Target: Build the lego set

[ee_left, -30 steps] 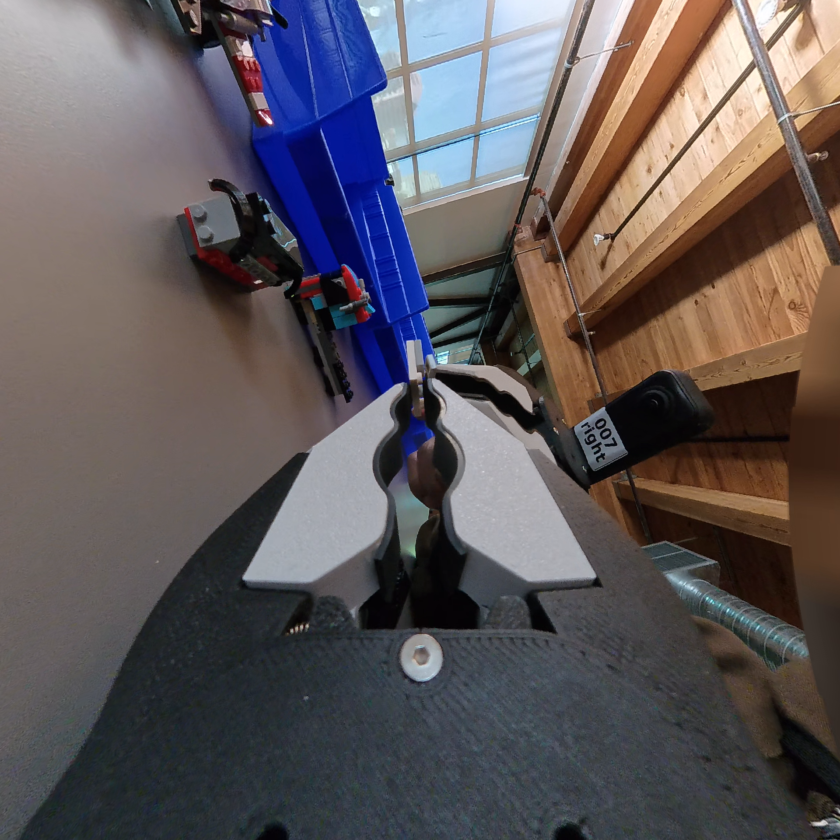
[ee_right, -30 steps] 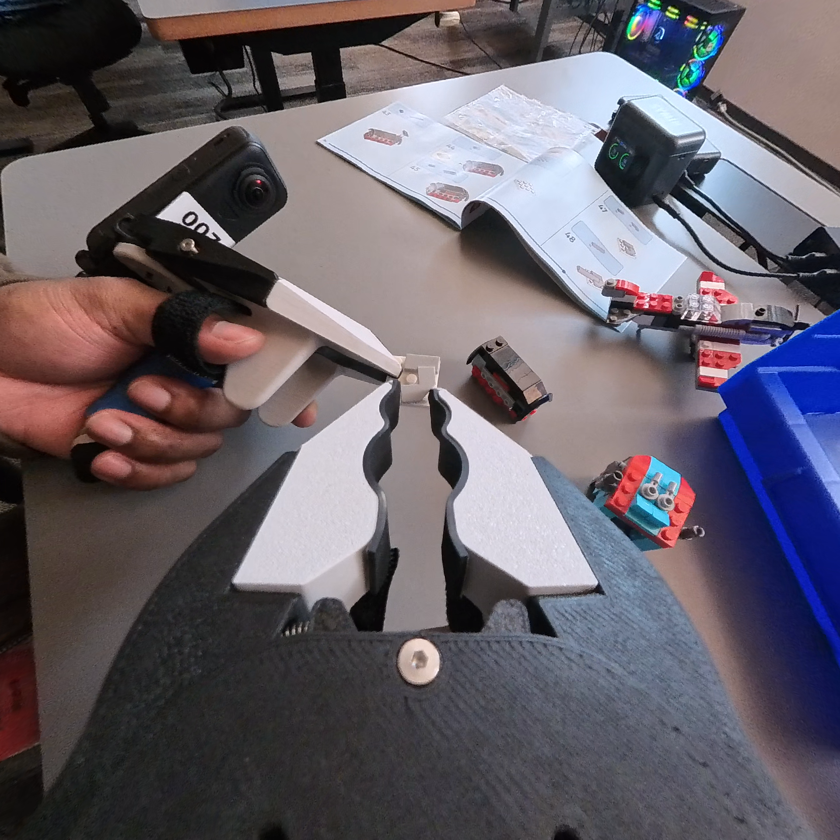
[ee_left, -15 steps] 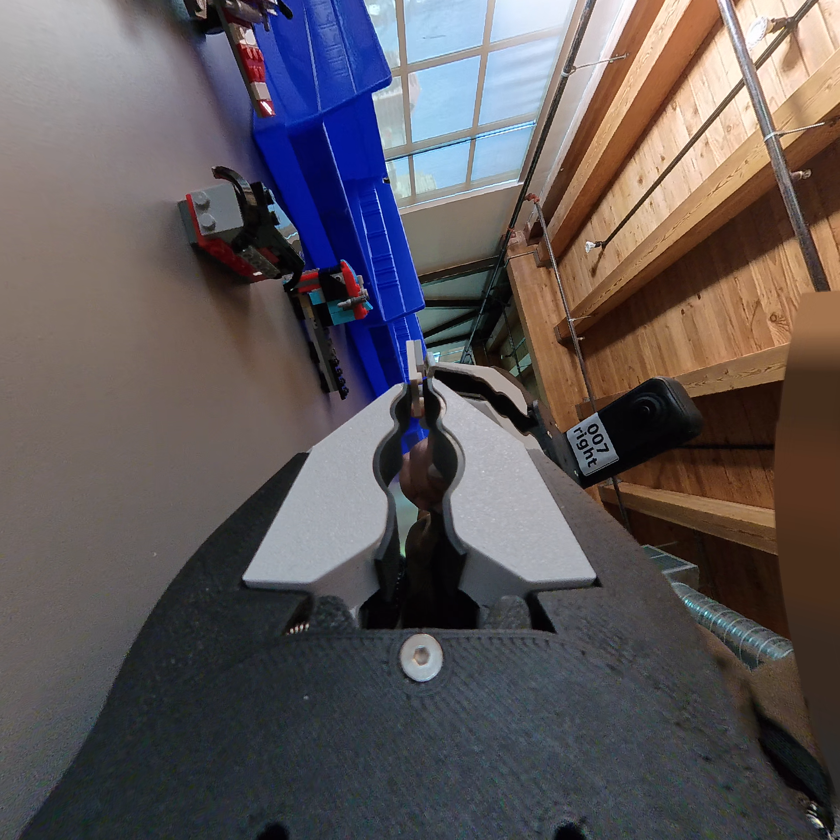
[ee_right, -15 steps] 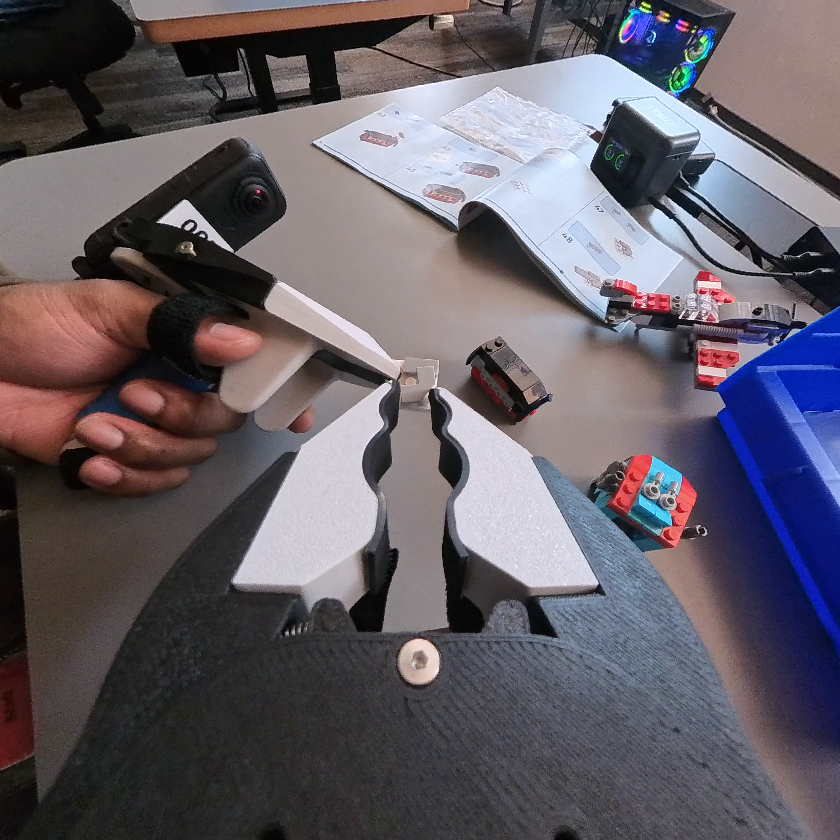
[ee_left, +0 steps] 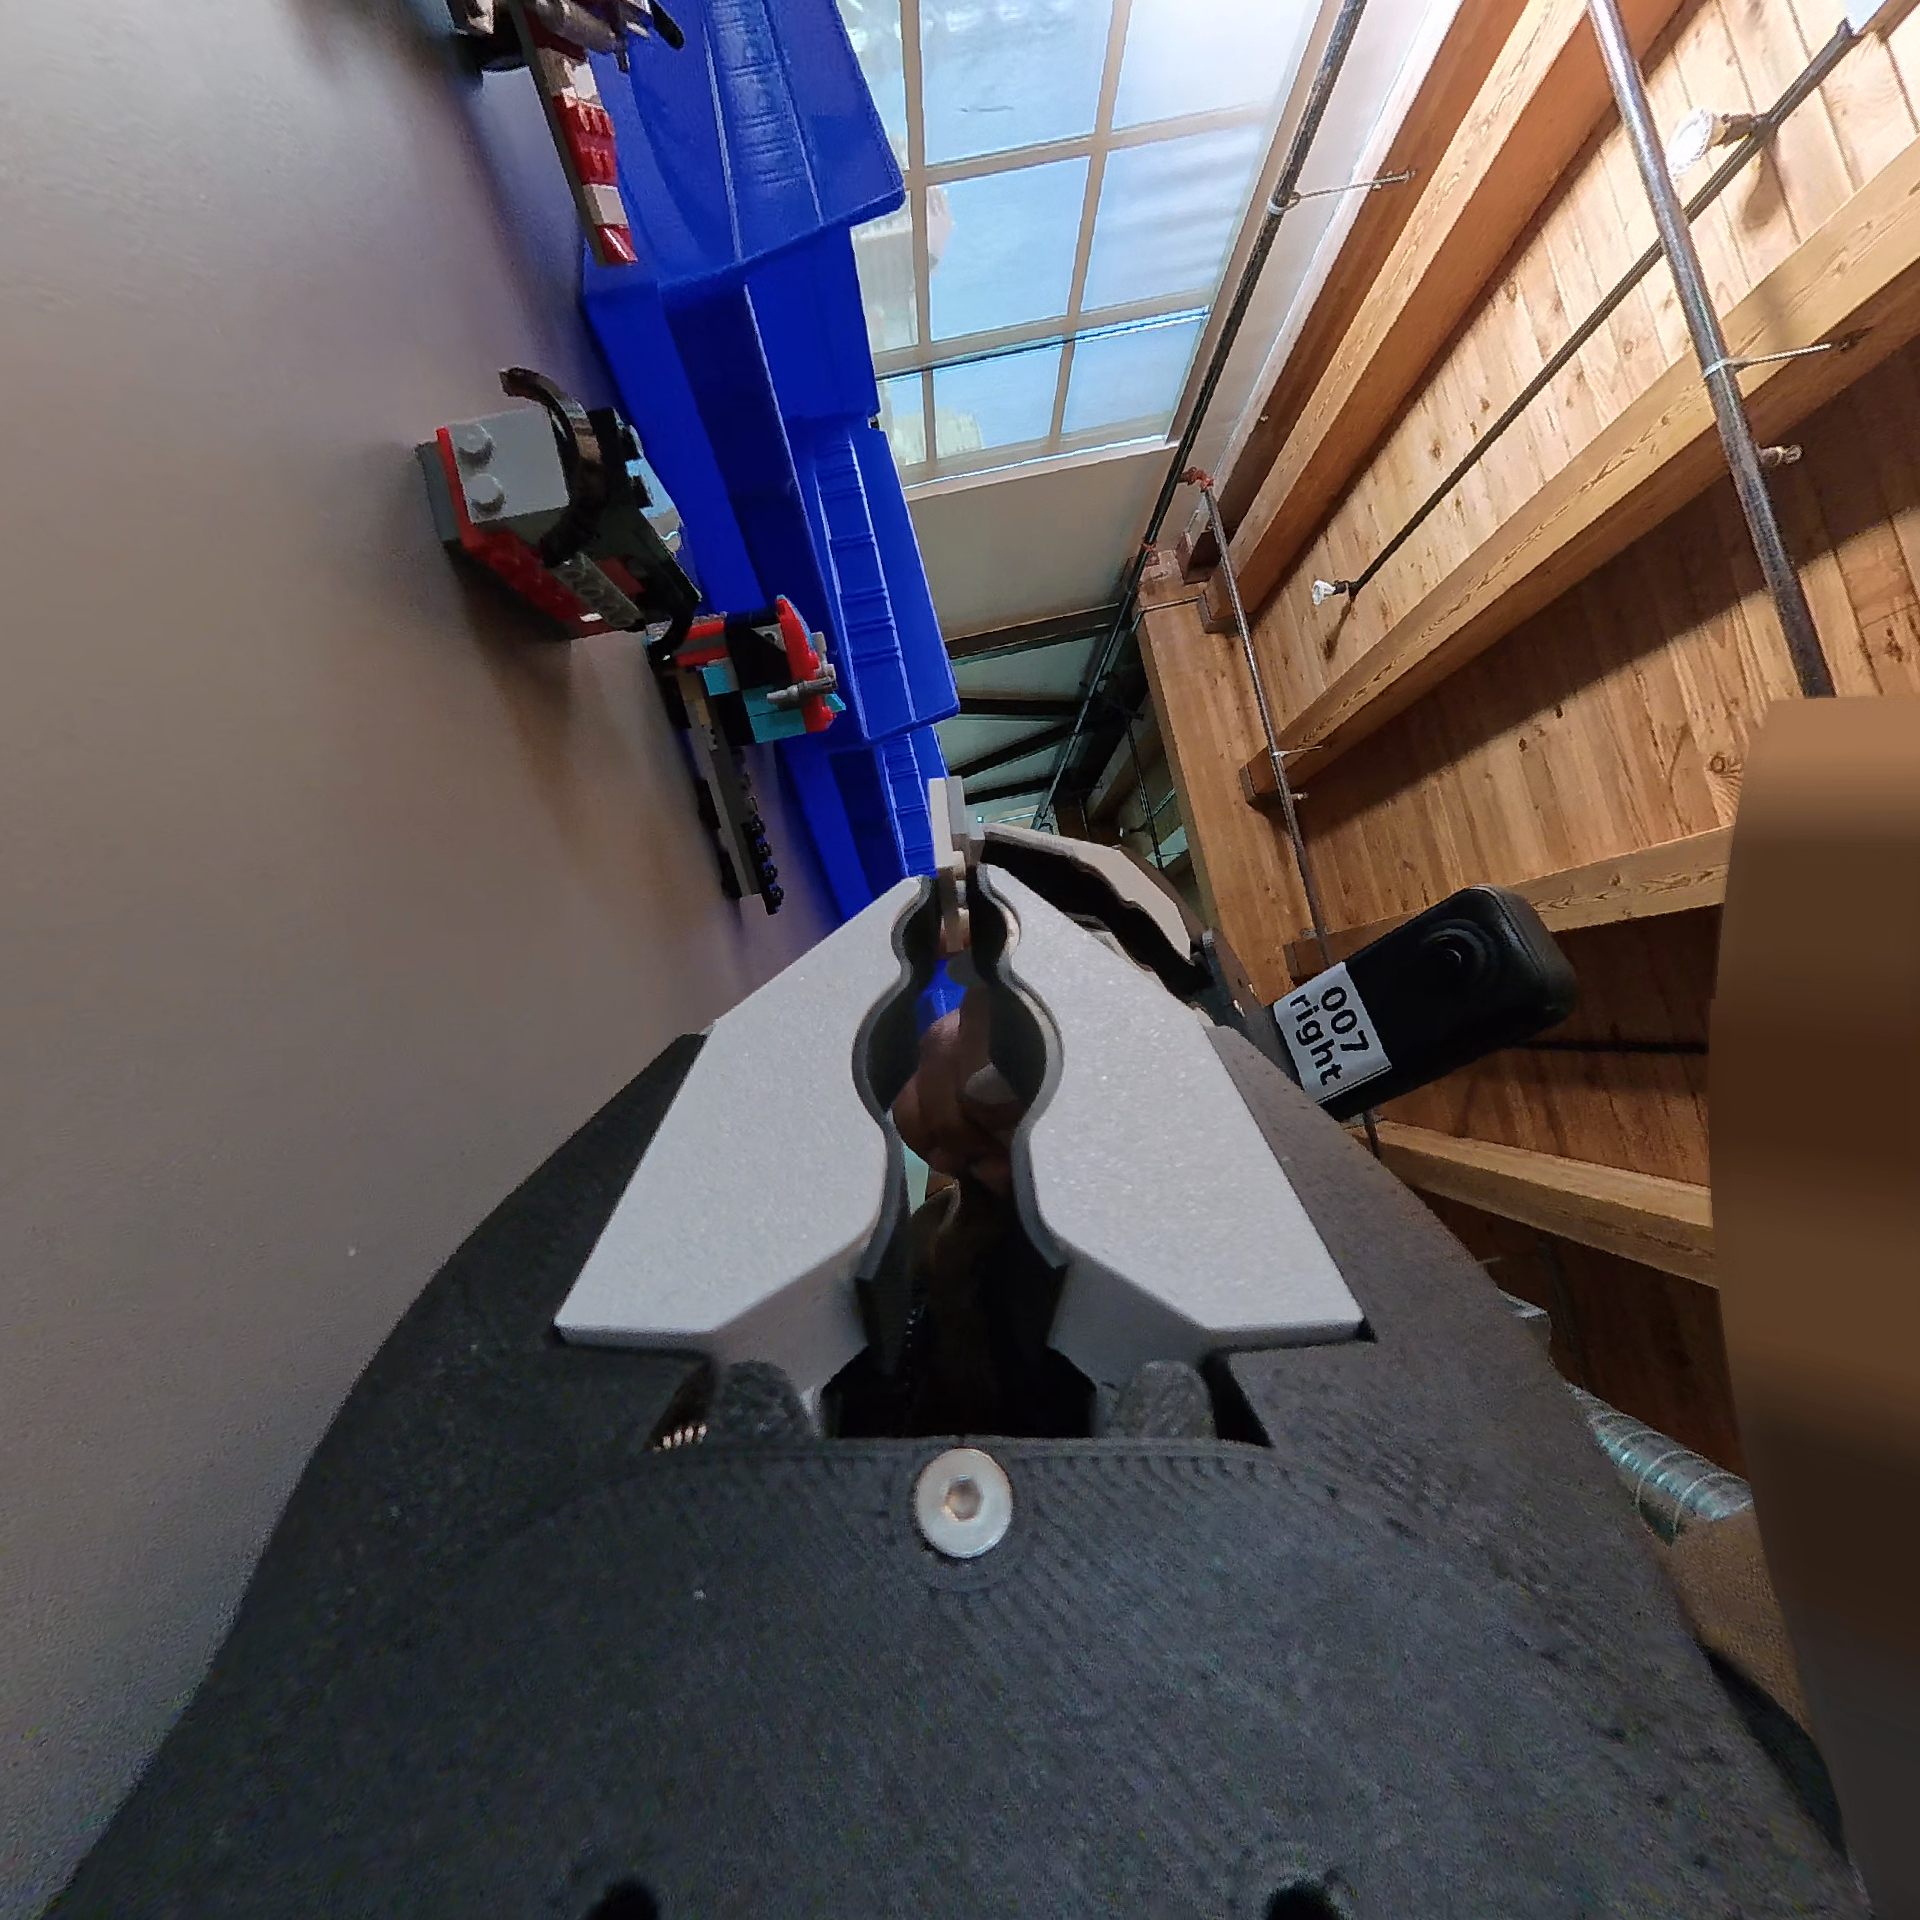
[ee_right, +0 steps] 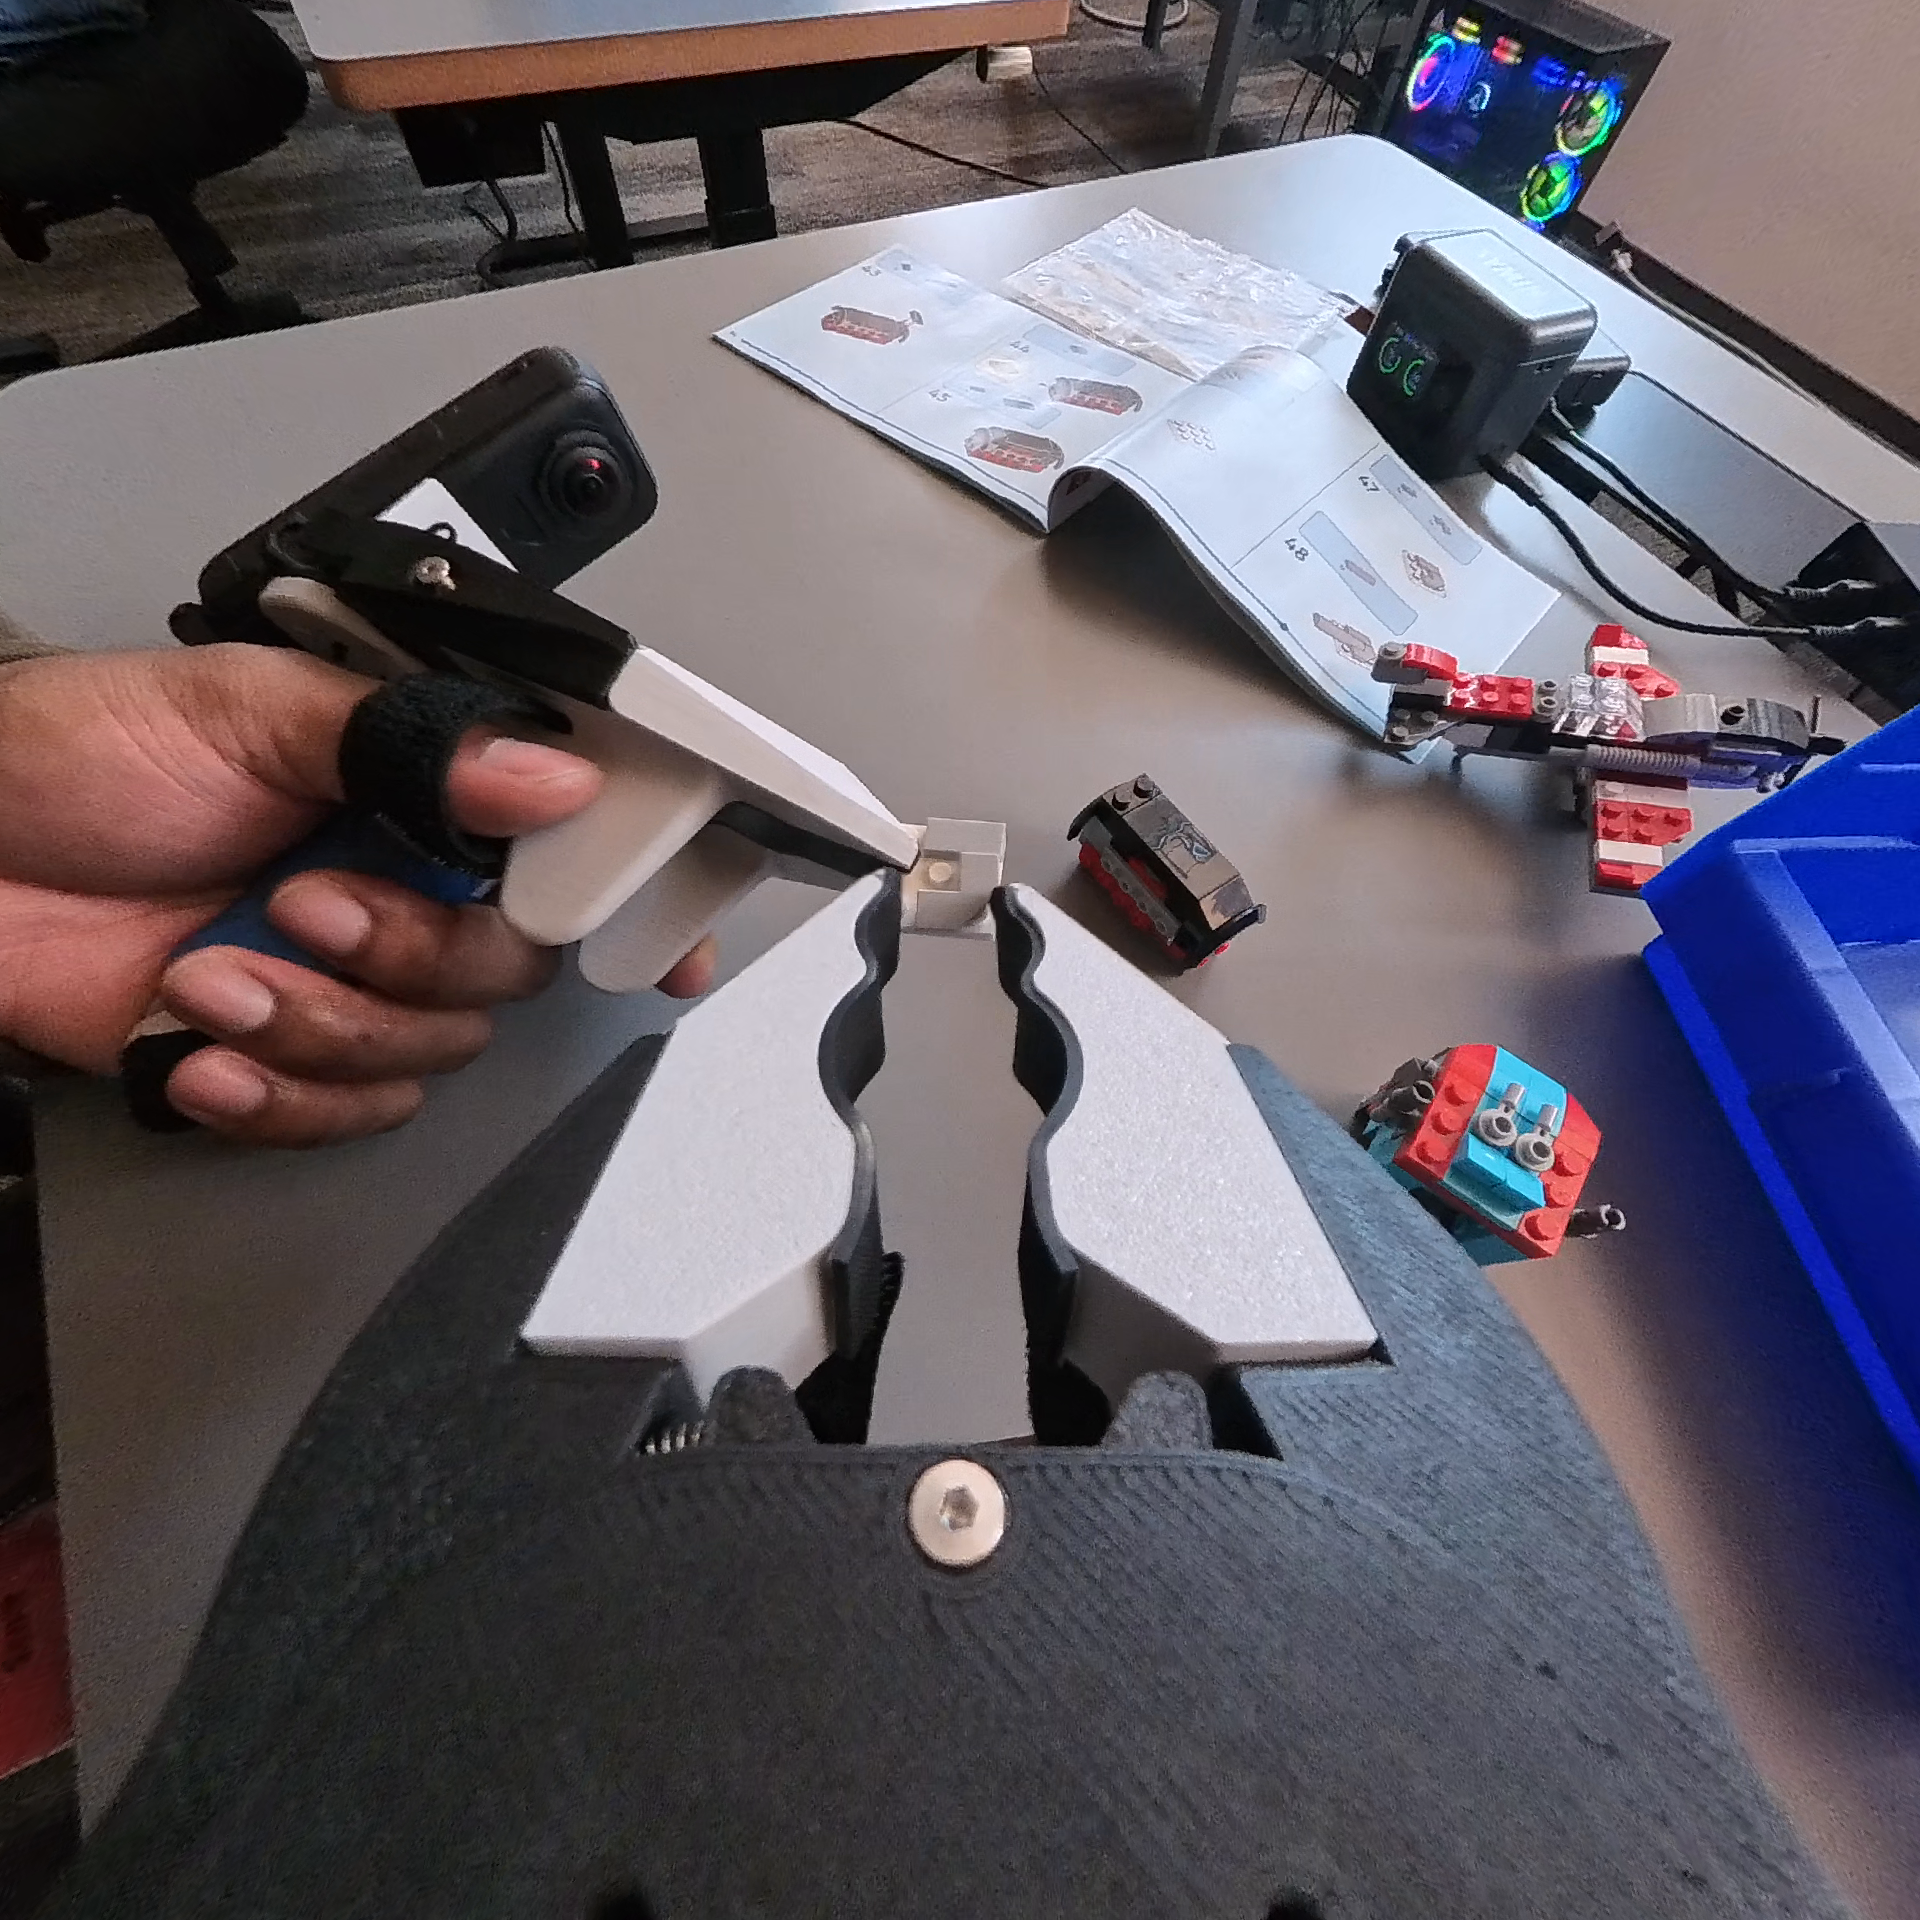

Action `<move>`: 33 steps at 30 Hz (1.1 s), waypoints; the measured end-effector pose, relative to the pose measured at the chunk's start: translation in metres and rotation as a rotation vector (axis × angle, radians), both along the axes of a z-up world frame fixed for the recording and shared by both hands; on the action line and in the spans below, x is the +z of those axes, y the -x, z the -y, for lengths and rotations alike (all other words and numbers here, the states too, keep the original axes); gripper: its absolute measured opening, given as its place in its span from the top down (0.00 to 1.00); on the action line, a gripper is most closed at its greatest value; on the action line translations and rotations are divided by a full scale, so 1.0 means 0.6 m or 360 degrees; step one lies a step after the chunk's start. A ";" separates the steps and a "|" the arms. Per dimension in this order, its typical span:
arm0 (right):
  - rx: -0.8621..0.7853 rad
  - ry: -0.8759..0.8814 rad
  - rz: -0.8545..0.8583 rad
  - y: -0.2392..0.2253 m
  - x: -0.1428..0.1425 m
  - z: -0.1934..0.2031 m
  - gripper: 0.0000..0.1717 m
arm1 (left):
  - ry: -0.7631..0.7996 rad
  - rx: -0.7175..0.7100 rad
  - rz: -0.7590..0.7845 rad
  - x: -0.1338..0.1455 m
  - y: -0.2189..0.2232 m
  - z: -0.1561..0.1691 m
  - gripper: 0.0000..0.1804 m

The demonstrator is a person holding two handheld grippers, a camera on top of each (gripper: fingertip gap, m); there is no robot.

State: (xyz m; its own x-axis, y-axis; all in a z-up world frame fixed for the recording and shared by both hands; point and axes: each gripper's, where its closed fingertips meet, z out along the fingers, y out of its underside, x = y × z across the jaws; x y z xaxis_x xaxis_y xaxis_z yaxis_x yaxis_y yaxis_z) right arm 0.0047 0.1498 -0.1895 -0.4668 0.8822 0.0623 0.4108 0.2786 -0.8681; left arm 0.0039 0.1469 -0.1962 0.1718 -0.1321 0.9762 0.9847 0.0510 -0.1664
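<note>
White brick piece [ee_right: 951, 873] pinched in left tongs [ee_right: 914, 857], between spread right tongs [ee_right: 945, 904].

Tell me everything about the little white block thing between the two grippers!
The little white block piece looks like smooth plastic toy bricks stuck together, with one round stud facing the camera. It sits in the air above the grey table. The left gripper pinches its left edge. The right gripper has a fingertip on each side of it, but whether they squeeze it is unclear.
</note>
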 end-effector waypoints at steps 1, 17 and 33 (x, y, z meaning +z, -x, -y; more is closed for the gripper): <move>0.0003 0.0003 -0.0004 0.000 0.001 0.000 0.89 | -0.0003 -0.0001 0.0004 0.000 0.000 0.000 0.97; 0.0035 0.0768 0.0168 -0.005 0.021 -0.036 0.84 | -0.0113 -0.0089 0.0007 0.016 -0.012 0.002 0.97; 0.0275 0.1125 0.0363 -0.034 0.022 -0.019 0.84 | -0.0147 -0.0255 -0.0137 0.029 -0.041 -0.004 0.97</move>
State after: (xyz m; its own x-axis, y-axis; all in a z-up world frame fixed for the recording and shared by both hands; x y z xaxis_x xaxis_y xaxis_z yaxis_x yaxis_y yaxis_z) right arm 0.0253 0.1613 -0.1764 -0.5352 0.5897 -0.6048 0.6024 -0.2355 -0.7627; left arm 0.0285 0.1491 -0.1788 0.2236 -0.2526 0.9414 0.9638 -0.0865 -0.2521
